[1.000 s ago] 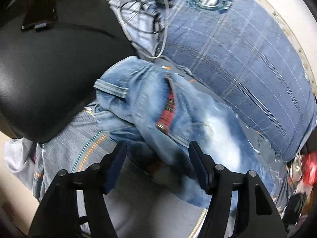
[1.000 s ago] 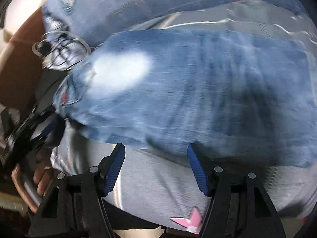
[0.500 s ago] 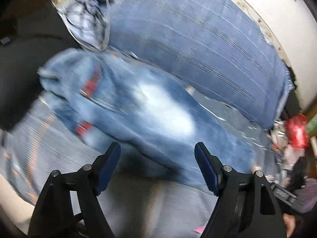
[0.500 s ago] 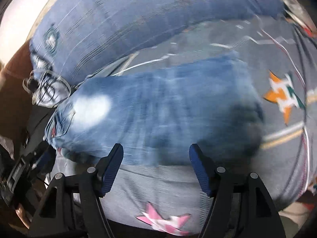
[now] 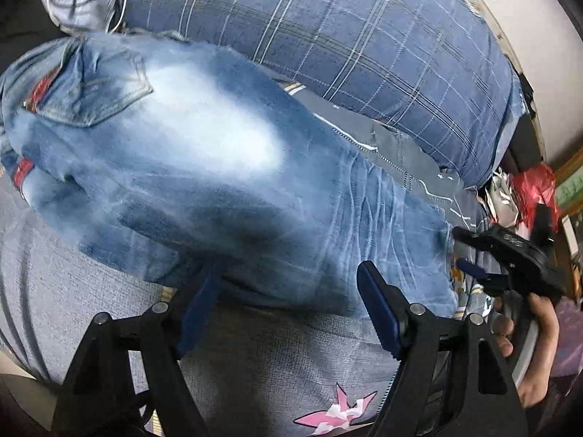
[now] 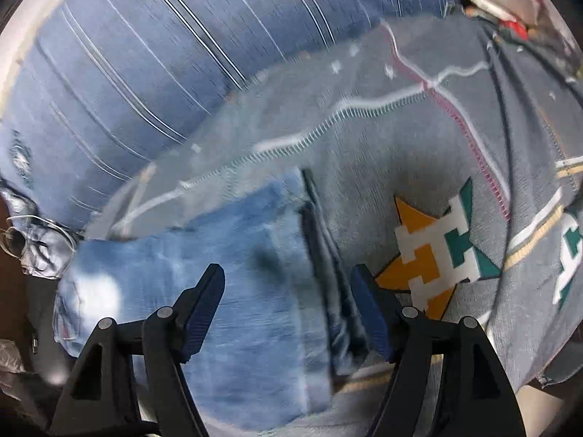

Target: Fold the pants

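We find the jeans (image 5: 233, 182) lying on the grey patterned blanket (image 6: 419, 167), alongside the long blue plaid pillow (image 5: 357, 47). The 2 legs appear stacked 1 on the other, so we judge the lengthwise fold complete. The waistband end with the back pocket (image 5: 98, 87) lies at the left of the left wrist view; the hem end (image 6: 320, 266) shows in the right wrist view. We judge that the crosswise folds, hem toward waistband, are not yet made.

Left gripper (image 5: 288, 313): it points steeply down over the near edge of the jeans around mid-length. Its jaws stand apart and released; the left finger overlaps the denim edge in the picture, and no cloth is pinched between the pads.

Right gripper (image 6: 288, 309): it points steeply down over the hem end, which lies in view between the fingers. Its jaws stand apart and grip nothing; motion blur hides whether a fingertip touches the cloth. The left wrist view shows this tool from the side, with the person's hand (image 5: 528, 331) wrapped around its handle, close to the hem corner.

We judge that the next step calls for a grasp on the hem.
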The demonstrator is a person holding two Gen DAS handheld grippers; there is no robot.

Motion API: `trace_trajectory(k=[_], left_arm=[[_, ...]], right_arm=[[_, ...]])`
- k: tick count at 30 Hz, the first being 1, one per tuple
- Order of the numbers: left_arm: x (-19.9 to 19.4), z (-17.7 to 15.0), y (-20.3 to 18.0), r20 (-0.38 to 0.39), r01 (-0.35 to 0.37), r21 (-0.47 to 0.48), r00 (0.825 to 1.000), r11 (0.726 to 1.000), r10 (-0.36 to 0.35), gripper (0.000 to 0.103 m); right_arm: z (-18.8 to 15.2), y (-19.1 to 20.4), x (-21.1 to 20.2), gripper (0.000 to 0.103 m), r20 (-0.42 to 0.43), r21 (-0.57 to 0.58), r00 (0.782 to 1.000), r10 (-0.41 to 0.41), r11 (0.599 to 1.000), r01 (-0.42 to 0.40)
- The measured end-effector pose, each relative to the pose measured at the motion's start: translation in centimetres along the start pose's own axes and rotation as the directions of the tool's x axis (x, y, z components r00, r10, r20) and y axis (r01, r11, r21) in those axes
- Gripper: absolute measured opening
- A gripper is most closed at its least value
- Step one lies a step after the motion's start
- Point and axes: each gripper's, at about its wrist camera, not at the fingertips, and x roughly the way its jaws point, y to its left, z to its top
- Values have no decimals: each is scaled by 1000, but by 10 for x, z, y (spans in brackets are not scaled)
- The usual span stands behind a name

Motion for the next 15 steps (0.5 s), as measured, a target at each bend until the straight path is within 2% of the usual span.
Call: trace_trajectory(k=[2, 6, 8, 10, 12, 15], left_arm=[[-3, -1, 0, 10, 18, 9, 1000, 1000, -18, 77], [-3, -6, -21, -3, 20, 86, 1000, 996, -20, 77], [-10, -10, -35, -2, 50, 146, 999, 988, -50, 78], [-17, -14, -47, -7, 99, 162, 995, 982, -100, 78], [-13, -17, -54, -59, 168, 118, 985, 979, -162, 79], [12, -25, -67, -180, 260, 23, 951, 965, -252, 79]], right_arm=[[-3, -8, 7, 70, -29, 58, 997, 78, 995, -76], [13, 6, 14, 71, -69, -40, 994, 80, 996, -83], [23, 12, 23, 71, -107, -81, 992, 74, 993, -83], [29, 3, 29, 71, -124, -56, 987, 100, 993, -107], [26, -8, 25, 70, -118, 2, 978, 170, 985, -171], [25, -18, 13, 69, -92, 51, 961, 259, 965, -256]])
